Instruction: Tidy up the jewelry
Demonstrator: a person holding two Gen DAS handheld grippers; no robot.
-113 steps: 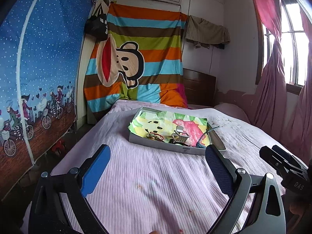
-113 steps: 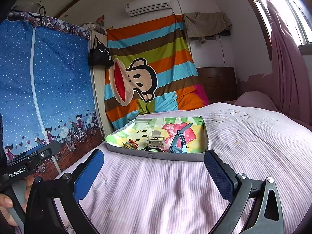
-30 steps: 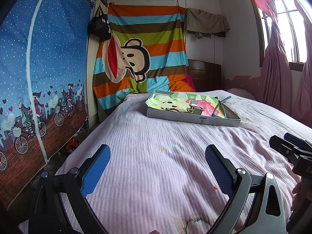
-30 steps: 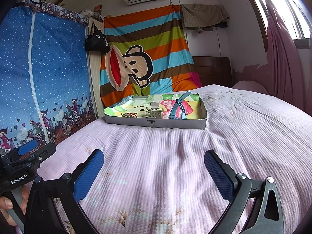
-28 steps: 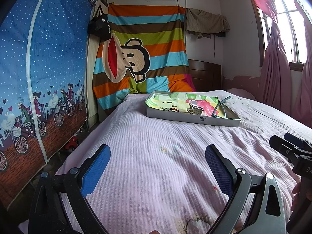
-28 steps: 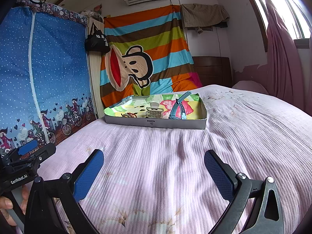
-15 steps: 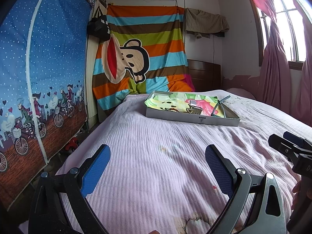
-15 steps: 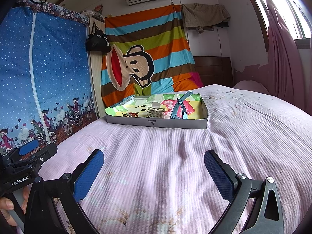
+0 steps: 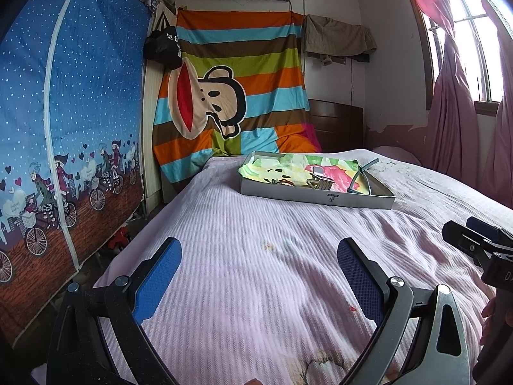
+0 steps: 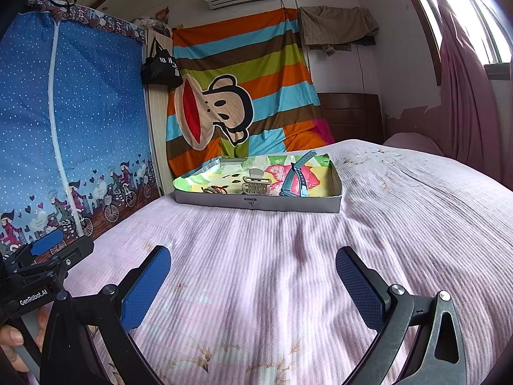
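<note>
1. the left gripper is hovering low over the pink striped bedspread with its blue pads spread wide and nothing between them; the right gripper is hovering the same way, jaws apart and empty.

2. the jewelry is sitting well ahead of both grippers in a shallow grey cardboard tray lined with a bright cartoon cloth: a beige hair claw near the middle, a blue watch strap leaning on the side toward the right gripper's outer finger, and a small red-and-dark tangle toward its inner finger, too small to name surely.

3. no piece is showing on the bedspread between the grippers and the tray, so everything visible is already lying in the tray. this is fitting either a tray waiting to be sorted or one just filled; the views are not settling which.

4. if a piece is being handled further, good form is meaning: approaching over the tray's near wall from above rather than pushing into it, since the light cardboard is likely sliding on soft bedding.

5. closing on the hair claw across its body, not its teeth, is probably giving the steadiest hold; the strap is likely flexing, so pinching near its middle is safer.

6. keeping the other gripper clear of the tray, or steadying its rim, is helping avoid a spill.
</note>
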